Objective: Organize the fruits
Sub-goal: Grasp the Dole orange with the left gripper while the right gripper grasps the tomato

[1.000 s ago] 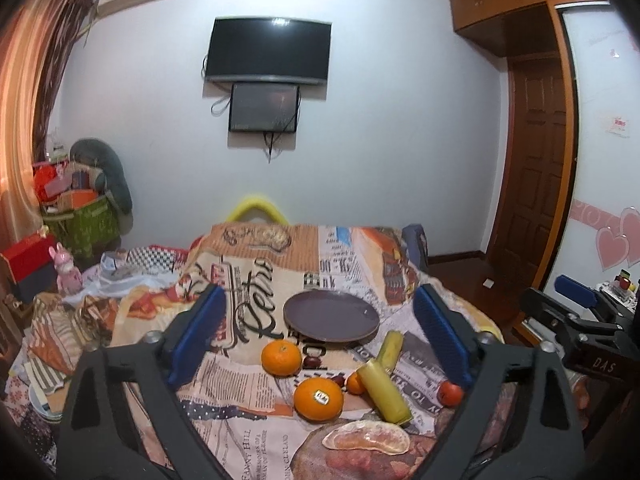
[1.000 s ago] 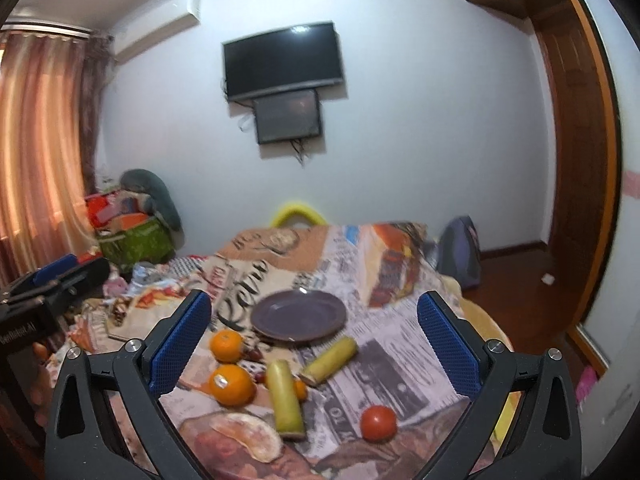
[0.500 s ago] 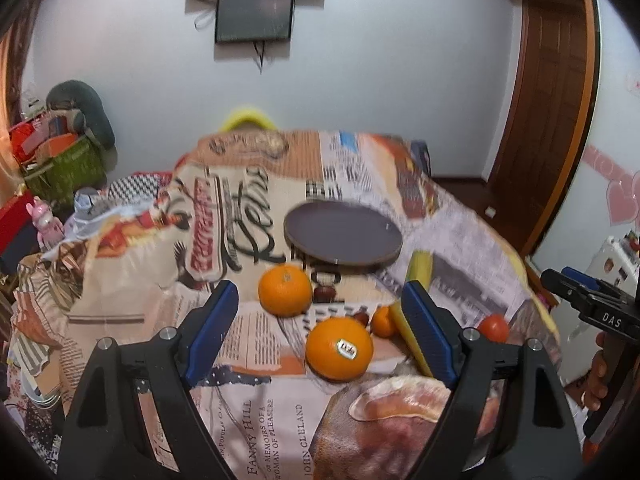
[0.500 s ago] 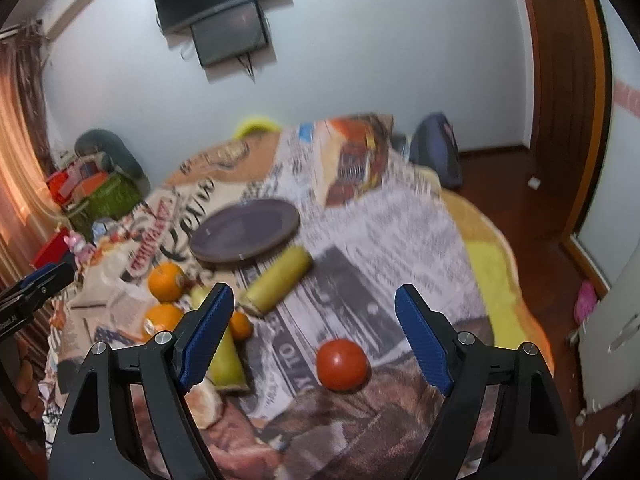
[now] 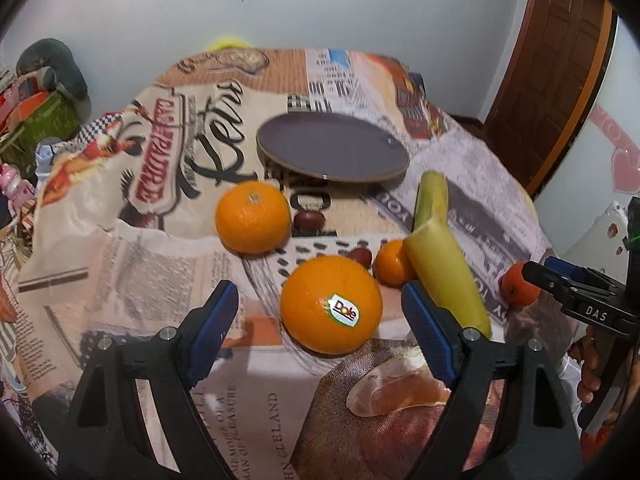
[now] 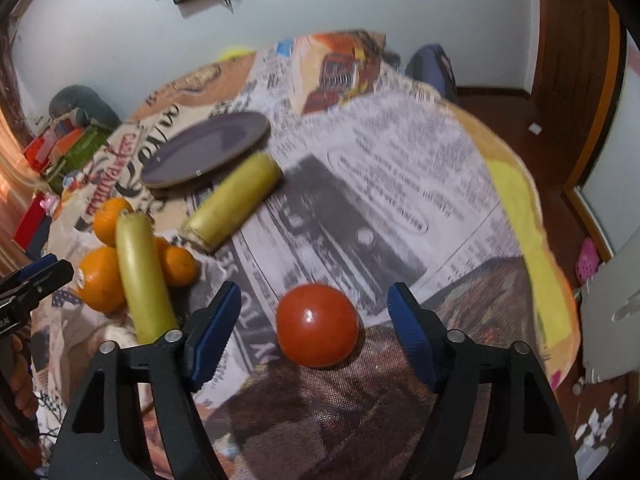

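Note:
A large orange with a sticker [image 5: 331,305] lies between the blue pads of my left gripper [image 5: 320,320], which stands open around it without touching. A second orange [image 5: 253,217], a small mandarin [image 5: 390,262], two yellow-green cylinders [image 5: 444,268] and a peeled citrus piece [image 5: 396,384] lie around it. A dark round plate [image 5: 332,147] sits further back. My right gripper [image 6: 314,330] has its jaws closing around a red tomato [image 6: 317,325]; gaps show on both sides of it. The right gripper also shows at the left wrist view's right edge [image 5: 576,292].
The fruit lies on a round table under a newspaper-print cloth [image 6: 384,184]. Two small dark fruits [image 5: 309,219] lie near the plate. A green basket with clutter [image 5: 36,120] stands at the left, a wooden door [image 5: 560,60] at the right. A blue bag [image 6: 434,68] sits beyond the table.
Both grippers have dropped and tipped down toward the table. The stickered orange now sits between the left pads, the tomato between the right pads. The right jaws have narrowed.

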Demonstrator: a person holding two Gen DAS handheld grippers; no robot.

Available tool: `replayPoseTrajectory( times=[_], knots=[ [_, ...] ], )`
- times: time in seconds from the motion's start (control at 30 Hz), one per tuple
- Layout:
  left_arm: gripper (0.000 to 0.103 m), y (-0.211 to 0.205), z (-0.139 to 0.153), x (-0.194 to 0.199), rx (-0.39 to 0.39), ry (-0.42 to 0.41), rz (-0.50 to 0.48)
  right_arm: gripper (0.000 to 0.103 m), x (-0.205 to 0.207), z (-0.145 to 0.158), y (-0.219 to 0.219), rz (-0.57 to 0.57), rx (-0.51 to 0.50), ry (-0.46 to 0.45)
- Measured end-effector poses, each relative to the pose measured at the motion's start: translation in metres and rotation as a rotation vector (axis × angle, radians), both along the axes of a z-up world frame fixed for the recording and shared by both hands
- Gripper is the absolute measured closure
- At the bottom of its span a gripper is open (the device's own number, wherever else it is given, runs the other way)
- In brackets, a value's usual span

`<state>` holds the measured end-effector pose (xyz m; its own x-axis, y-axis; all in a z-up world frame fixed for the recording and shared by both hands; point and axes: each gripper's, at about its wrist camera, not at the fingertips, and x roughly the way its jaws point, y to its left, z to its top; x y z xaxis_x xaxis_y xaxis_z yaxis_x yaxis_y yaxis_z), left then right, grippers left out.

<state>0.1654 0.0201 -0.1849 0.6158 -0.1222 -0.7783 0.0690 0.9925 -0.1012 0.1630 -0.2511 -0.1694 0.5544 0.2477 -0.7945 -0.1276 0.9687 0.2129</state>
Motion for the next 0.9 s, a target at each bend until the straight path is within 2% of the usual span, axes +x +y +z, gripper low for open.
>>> replayPoseTrajectory(
  times=[0.2, 0.4, 0.43, 0.5, 0.57, 0.77, 0.9],
  knots=[
    [0.019, -0.006, -0.016, 0.011, -0.008, 0.037, -0.008, 0.035, 0.0, -0.019, 0.002, 0.017, 0.003, 0.053],
    [0.019, -0.009, -0.029, 0.022, -0.006, 0.058, -0.003, 0.042, 0.004, -0.021, 0.005, 0.033, -0.018, 0.054],
    [0.024, -0.009, -0.03, 0.023, -0.014, 0.06, -0.007, 0.044, 0.005, -0.021, 0.005, 0.038, -0.021, 0.054],
    [0.034, -0.009, -0.032, 0.025, -0.02, 0.065, -0.005, 0.055, 0.006, -0.022, 0.006, 0.042, -0.028, 0.049],
    [0.034, -0.008, -0.033, 0.026, -0.03, 0.063, -0.002, 0.059, 0.005, -0.022, 0.006, 0.044, -0.023, 0.049],
    [0.035, -0.004, -0.03, 0.025, -0.054, 0.073, 0.003, 0.06, 0.005, -0.018, 0.006, 0.046, 0.013, 0.043],
    [0.035, -0.001, -0.025, 0.023, -0.052, 0.066, 0.018, 0.06, 0.003, -0.006, 0.01, 0.051, 0.001, 0.0]
  ],
)
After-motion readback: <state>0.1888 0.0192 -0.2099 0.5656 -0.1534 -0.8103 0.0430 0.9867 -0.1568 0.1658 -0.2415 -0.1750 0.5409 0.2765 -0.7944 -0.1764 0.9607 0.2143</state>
